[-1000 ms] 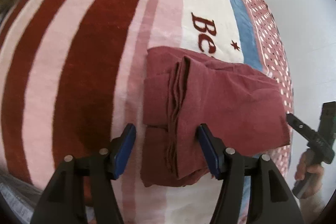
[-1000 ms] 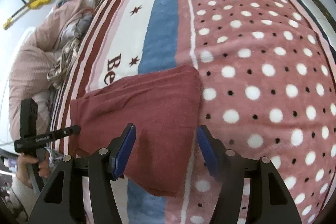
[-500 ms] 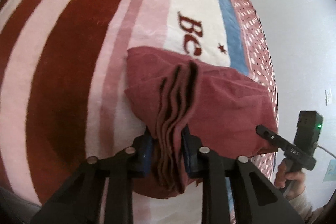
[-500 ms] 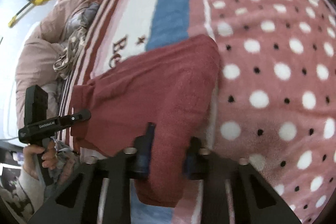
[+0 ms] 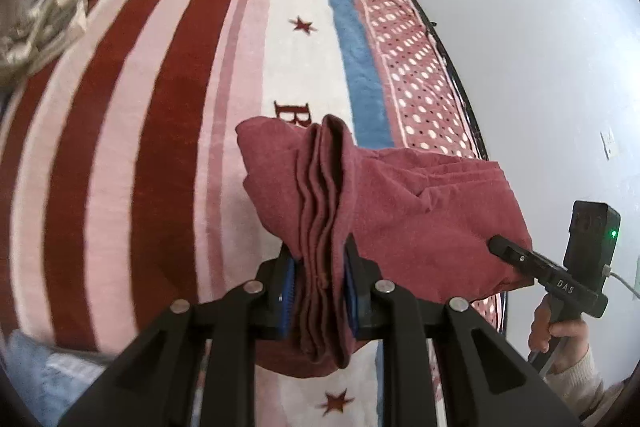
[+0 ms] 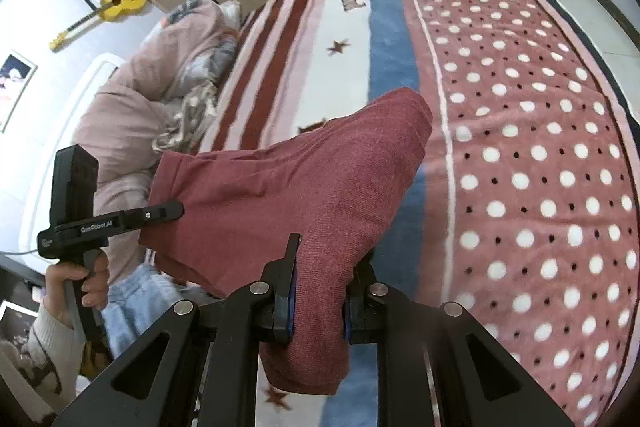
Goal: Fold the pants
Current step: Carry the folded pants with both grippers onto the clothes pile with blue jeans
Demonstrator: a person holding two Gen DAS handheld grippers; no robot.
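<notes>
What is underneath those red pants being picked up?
Under the folded red pants lies a blanket with stripes, stars, lettering and polka dots. Part of the lettering is covered by the pants, so the word cannot be read.

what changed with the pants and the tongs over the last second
Both tongs went from open around the near edge of the pants to shut on it: the left tongs on the bunched layered end, the right tongs on the smooth folded end. The near edge has since come up off the blanket. The far edge still looks to rest on the blanket, which has not shifted.
</notes>
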